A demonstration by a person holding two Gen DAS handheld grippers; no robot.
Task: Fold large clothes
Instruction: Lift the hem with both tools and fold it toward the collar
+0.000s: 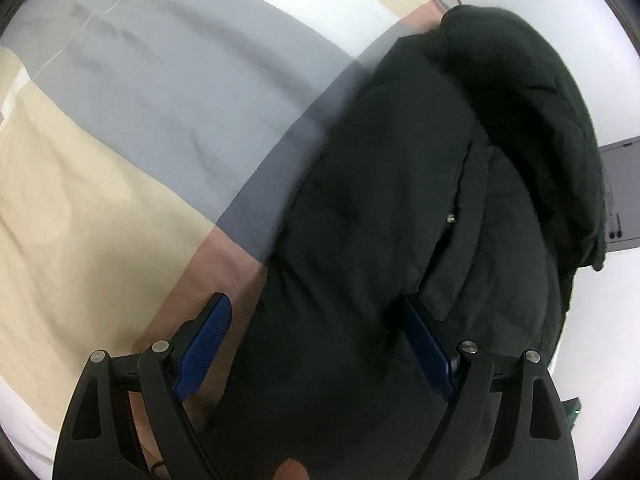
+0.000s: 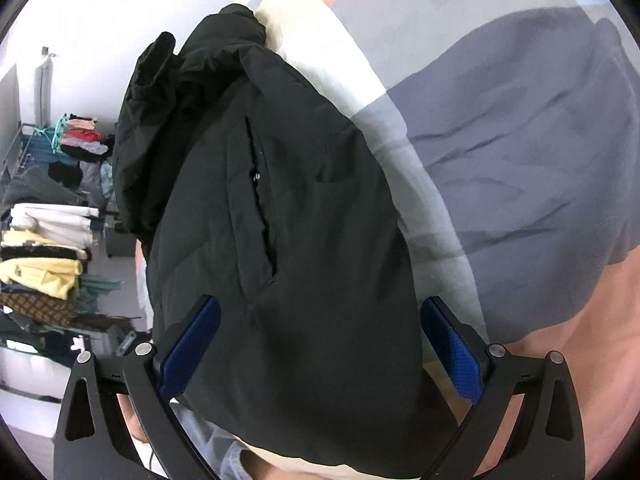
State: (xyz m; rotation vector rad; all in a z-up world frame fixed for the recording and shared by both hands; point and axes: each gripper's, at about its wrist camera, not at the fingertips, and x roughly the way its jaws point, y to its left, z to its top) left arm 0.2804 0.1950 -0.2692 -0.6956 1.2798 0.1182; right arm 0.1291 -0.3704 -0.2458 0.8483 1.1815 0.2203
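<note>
The black jacket lies roughly folded lengthwise on the bed, further folds seemingly remaining, both grippers' jaws wide apart, holding nothing.

Bright bedroom with pale walls

A bed in grey, beige, white and pink colour-block bedding fills the room; stacked folded clothes sit on a rack by the white wall.

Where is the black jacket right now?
The black jacket lies bundled on the colour-block bedspread, filling the middle of both wrist views between the open fingers of each gripper; in the right wrist view, piles of clothes sit beyond its left edge.
</note>
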